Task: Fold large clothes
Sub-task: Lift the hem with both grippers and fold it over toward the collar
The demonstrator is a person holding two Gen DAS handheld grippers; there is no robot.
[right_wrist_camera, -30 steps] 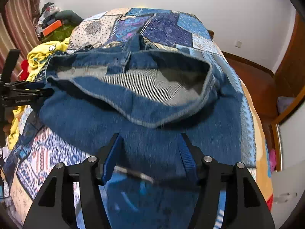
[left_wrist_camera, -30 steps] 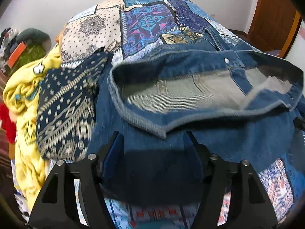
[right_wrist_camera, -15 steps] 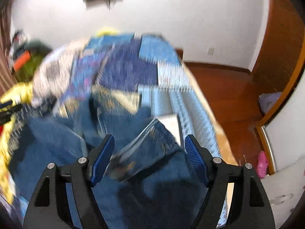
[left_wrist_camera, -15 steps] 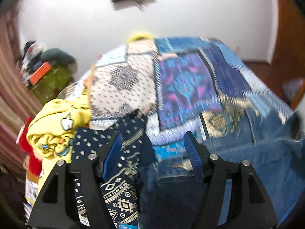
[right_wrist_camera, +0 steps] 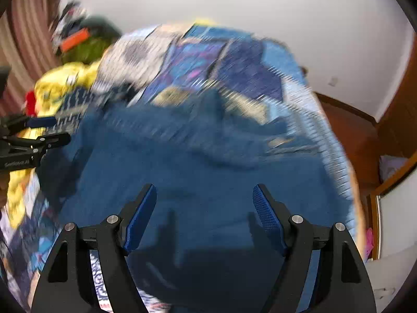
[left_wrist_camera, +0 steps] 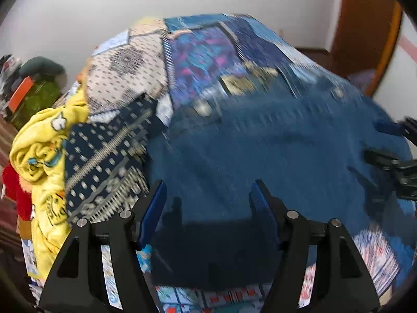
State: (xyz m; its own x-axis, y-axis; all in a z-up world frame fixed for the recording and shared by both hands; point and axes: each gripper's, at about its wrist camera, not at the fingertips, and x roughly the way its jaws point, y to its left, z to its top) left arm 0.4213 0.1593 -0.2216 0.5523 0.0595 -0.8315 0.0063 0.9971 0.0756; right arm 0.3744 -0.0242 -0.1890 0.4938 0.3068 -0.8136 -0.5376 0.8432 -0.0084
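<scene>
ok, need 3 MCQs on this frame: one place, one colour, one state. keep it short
1. Where does the yellow blanket lie relative to the denim garment?
A. to its left
B. on top of it
C. to its right

2. What colour are the left gripper finger pads?
A. red
B. blue
C. white

3. What state is the right gripper in?
A. shut on the denim
B. shut on nothing
C. open

Answers:
1 A: in the left wrist view the blanket is bunched at the bed's left edge.
2 B: both pads show blue.
3 C: its jaws stand wide apart with only flat denim beyond them.
</scene>
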